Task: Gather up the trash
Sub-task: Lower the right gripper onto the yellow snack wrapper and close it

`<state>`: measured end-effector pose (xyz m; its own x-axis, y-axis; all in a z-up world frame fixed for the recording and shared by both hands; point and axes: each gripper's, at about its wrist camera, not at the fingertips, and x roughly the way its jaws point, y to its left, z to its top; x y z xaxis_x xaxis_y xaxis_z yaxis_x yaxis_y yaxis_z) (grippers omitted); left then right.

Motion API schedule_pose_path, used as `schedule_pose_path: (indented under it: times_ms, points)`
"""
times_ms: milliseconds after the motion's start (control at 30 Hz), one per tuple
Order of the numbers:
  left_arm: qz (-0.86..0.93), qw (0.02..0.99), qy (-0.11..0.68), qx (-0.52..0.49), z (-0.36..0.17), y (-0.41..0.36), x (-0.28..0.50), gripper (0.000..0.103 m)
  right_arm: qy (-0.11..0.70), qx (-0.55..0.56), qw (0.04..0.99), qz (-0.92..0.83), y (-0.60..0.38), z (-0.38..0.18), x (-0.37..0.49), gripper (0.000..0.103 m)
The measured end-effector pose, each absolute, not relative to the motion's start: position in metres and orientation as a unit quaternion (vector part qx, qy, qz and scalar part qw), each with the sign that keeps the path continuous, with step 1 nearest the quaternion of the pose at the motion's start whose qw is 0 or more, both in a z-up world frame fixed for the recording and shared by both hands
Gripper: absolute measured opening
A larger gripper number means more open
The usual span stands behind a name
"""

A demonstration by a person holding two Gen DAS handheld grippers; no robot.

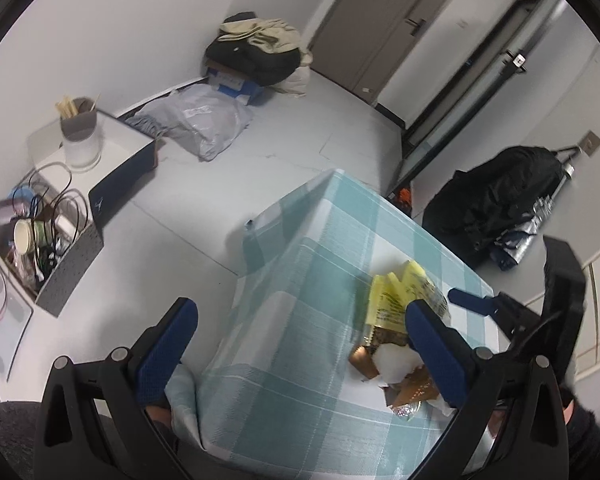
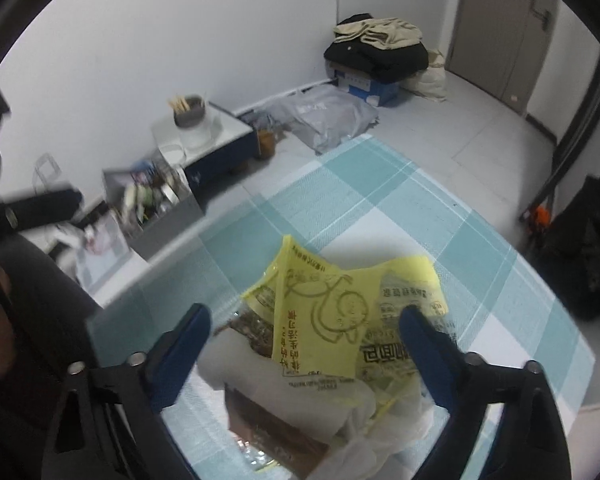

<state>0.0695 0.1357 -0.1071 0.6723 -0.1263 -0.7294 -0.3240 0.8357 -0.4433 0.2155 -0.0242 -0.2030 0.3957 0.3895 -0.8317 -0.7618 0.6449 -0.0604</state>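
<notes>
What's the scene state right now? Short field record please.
surface: table with teal and white checked cloth
trash: yellow wrapper, crumpled white tissue, brown packet, piled together
right gripper: open, straddling the yellow wrapper, pads not pressing it
left gripper: open, holding nothing, right finger near the pile
floor: grey bin of clutter, grey plastic bag, clothes heap on a blue box
progress: no trash picked up yet
</notes>
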Motion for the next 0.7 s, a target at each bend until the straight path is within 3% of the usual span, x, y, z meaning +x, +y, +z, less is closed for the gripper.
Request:
schedule_pose_path:
  times_ms: [100,267,367,700]
  points:
    - [0.059,0.865,0.4,-0.297,-0.109,0.139,0.07,0.102,0.423,-0.249,0.804,0.335,-0.018,-0.212,0.216,0.068]
    - [0.057,0.867,0.394,-0.299,-0.106,0.139,0.066,0.102,0.417,-0.263,0.815,0.305,-0.022,-0.212,0.215,0.022]
    - [0.055,0.869,0.392,-0.297,-0.106,0.14,0.066,0.102,0.412,-0.26,0.824,0.29,-0.03,-0.206,0.213,0.006]
    - [0.036,0.868,0.409,-0.281,-0.105,0.134,0.075,0.102,0.372,-0.181,0.871,0.265,-0.079,-0.157,0.198,0.0]
